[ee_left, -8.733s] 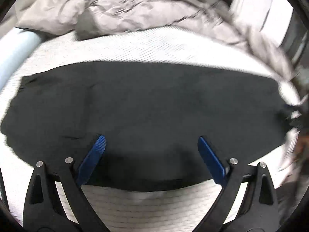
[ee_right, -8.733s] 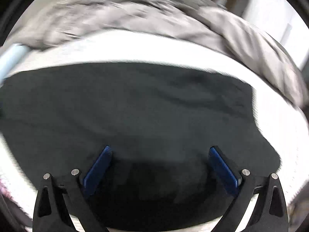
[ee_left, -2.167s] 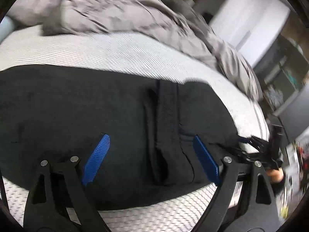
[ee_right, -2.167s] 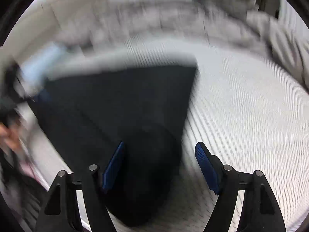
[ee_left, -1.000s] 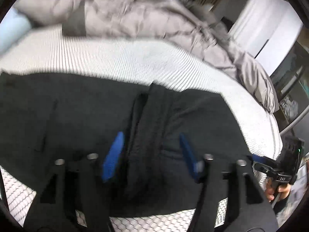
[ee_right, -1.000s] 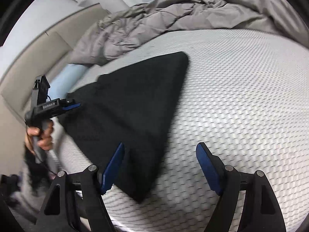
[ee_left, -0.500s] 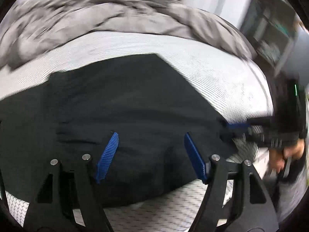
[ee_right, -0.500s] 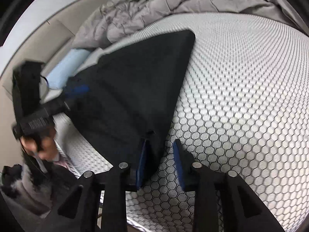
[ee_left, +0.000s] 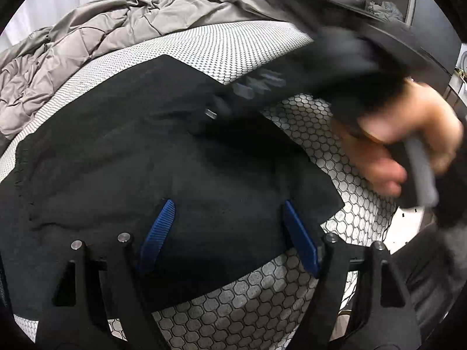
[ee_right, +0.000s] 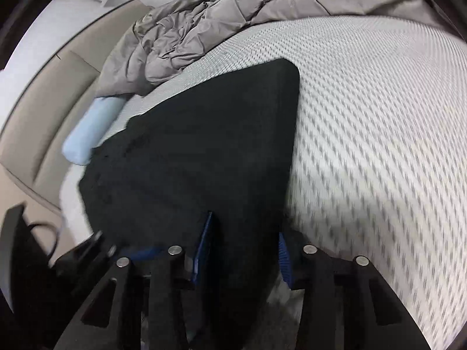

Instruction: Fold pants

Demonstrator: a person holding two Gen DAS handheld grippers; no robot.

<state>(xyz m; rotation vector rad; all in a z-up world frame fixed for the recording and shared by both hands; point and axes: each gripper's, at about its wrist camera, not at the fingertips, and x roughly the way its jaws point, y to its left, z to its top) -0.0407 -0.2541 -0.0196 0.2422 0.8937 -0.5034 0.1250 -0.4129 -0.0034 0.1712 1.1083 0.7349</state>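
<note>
A: What fills the room?
B: A white honeycomb-patterned mattress (ee_left: 248, 315), a rumpled grey quilted duvet (ee_right: 221, 17) at its far side.
A: Beyond?
B: A beige padded headboard (ee_right: 49, 93), a pale blue bolster (ee_right: 90, 131)

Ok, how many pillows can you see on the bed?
1. A light blue pillow lies at the mattress edge by the headboard, next to the far end of the black pants. The grey duvet could hide others.

no readable text, labels, brands or numbers anywhere
</note>
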